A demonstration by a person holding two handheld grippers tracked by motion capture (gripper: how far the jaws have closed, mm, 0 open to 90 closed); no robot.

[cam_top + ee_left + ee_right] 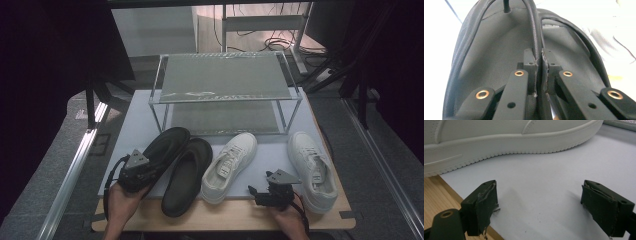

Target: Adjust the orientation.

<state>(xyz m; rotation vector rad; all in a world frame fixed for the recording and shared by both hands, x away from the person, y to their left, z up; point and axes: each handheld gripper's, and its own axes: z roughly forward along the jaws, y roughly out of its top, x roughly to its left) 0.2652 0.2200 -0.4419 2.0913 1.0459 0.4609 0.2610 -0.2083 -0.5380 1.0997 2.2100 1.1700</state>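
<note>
The left gripper (pixel 142 172) is clamped on the strap of a black sandal (pixel 162 150) at 8 o'clock on the table; in the left gripper view its jaws pinch that strap (pixel 537 47) tight. The second black sandal (pixel 187 175) lies touching it. The right gripper (pixel 257 192), at 5 o'clock, stands spread wide and empty above the white mat (pixel 549 185), between two white sneakers (pixel 230 165) (pixel 312 167). At 12 o'clock a two-shelf rack (pixel 225 80) leaves open mat in front. The person's hands are cut off at the bottom edge.
</note>
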